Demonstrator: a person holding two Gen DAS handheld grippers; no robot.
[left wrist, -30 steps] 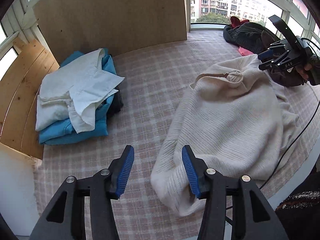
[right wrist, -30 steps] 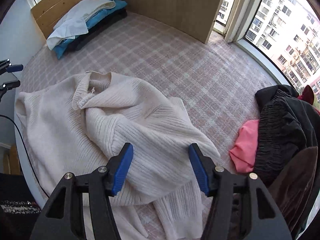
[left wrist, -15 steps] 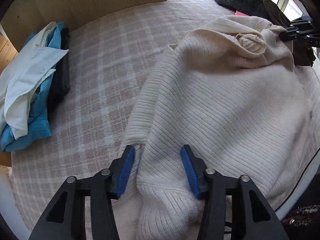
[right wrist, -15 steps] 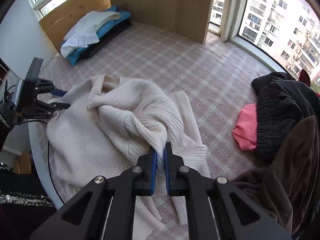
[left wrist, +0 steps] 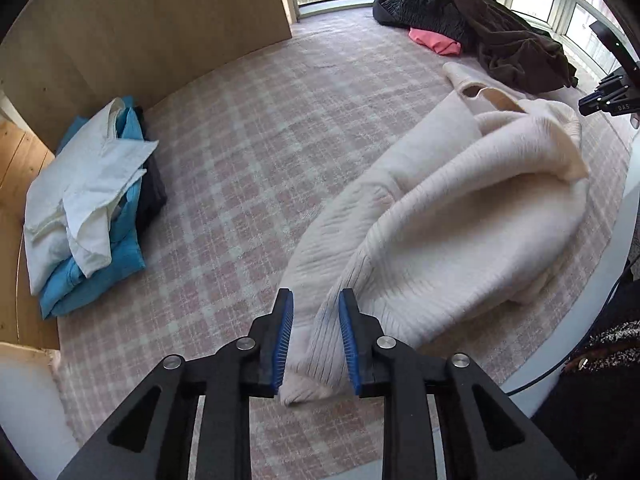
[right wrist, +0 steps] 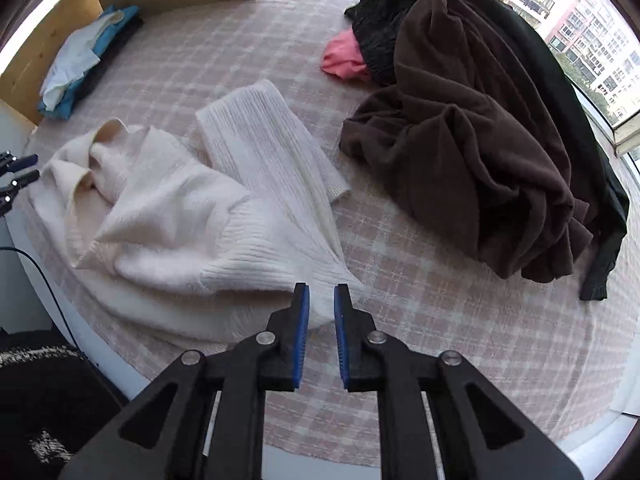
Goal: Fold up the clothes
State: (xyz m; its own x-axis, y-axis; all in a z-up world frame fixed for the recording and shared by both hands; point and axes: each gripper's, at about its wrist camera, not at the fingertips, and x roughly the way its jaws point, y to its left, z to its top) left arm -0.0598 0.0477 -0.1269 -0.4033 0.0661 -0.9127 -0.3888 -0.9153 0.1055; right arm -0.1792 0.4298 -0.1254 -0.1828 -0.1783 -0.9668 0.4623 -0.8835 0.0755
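We are pinching the cream sweater (left wrist: pixel 460 216), lying on the checked blanket (left wrist: pixel 248 152), with our left gripper (left wrist: pixel 315 334) and right gripper (right wrist: pixel 321 322) clamping opposite ends.

A cream ribbed knit sweater (left wrist: pixel 460 216) is clamped between the blue ridged pads (left wrist: pixel 284 340) of the matt black plastic left gripper (left wrist: pixel 314 340). Beneath lies a soft, matt checked cover (left wrist: pixel 248 152); pale wood panelling (left wrist: pixel 140 28) stands beyond.
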